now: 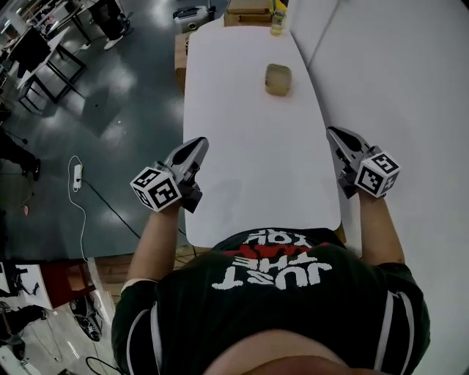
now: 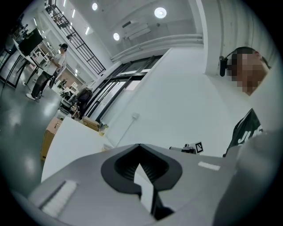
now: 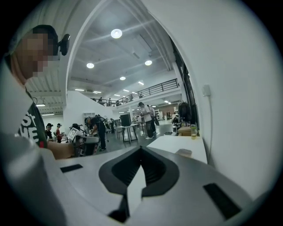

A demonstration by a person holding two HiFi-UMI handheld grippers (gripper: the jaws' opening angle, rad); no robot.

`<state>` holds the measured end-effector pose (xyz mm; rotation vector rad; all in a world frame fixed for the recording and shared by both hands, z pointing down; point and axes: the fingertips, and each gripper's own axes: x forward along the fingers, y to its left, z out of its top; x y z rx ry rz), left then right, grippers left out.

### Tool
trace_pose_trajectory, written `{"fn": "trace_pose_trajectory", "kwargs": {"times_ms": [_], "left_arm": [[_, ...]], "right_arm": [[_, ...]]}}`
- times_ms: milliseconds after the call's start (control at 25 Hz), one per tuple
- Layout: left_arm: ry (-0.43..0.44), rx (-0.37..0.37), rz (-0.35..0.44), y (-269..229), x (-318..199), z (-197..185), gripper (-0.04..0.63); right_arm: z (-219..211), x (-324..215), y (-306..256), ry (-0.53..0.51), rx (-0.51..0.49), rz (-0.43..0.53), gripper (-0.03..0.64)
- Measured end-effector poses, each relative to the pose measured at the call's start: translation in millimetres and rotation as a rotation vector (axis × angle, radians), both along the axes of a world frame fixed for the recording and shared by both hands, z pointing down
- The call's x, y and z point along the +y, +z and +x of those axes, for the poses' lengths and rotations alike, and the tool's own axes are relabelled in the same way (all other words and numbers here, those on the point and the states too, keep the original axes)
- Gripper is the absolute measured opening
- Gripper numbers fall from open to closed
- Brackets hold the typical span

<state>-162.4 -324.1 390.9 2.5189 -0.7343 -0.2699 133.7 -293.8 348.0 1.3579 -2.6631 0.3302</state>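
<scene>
My left gripper (image 1: 196, 144) hovers over the near left edge of the white table (image 1: 249, 161). Its jaws meet at the tips, shut and empty (image 2: 138, 146). My right gripper (image 1: 335, 133) hangs at the near right edge beside the white wall, also shut with nothing between its jaws (image 3: 141, 149). A small tan block (image 1: 278, 79) lies on the table far ahead of both grippers, closer to the right side, and shows low in the right gripper view (image 3: 183, 152). Each gripper points along the table toward its far end.
A bottle of yellowish liquid (image 1: 278, 22) stands at the table's far end next to cardboard boxes (image 1: 248, 13). A white wall (image 1: 396, 88) runs along the right side. Grey floor with a cable and power strip (image 1: 76, 173) lies left. Several people stand at distant desks (image 3: 143, 119).
</scene>
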Motion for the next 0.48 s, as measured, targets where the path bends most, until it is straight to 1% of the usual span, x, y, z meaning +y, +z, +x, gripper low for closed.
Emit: {"fn": "trace_pose_trajectory", "kwargs": {"times_ms": [80, 160, 240, 360, 440, 480], "left_arm": [[-0.012, -0.024, -0.015, 13, -12, 18, -0.002], [-0.022, -0.043, -0.044, 22, -33, 36, -0.002], [-0.030, -0.058, -0.085, 34, -75, 57, -0.002], [-0.041, -0.098, -0.152, 66, -161, 94, -0.002], [-0.031, -0.122, -0.178, 84, -199, 113, -0.002], [-0.023, -0.124, -0.190, 89, -207, 118, -0.002]], "right_arm": [[11, -13, 19, -0.031, -0.006, -0.022, 0.006], [26, -37, 32, -0.053, -0.012, -0.037, 0.006], [43, -83, 45, -0.068, -0.009, -0.039, 0.006], [74, -172, 77, -0.074, -0.006, -0.046, 0.006], [88, -207, 94, -0.060, -0.012, -0.053, 0.006], [91, -212, 97, -0.048, -0.015, -0.053, 0.006]]}}
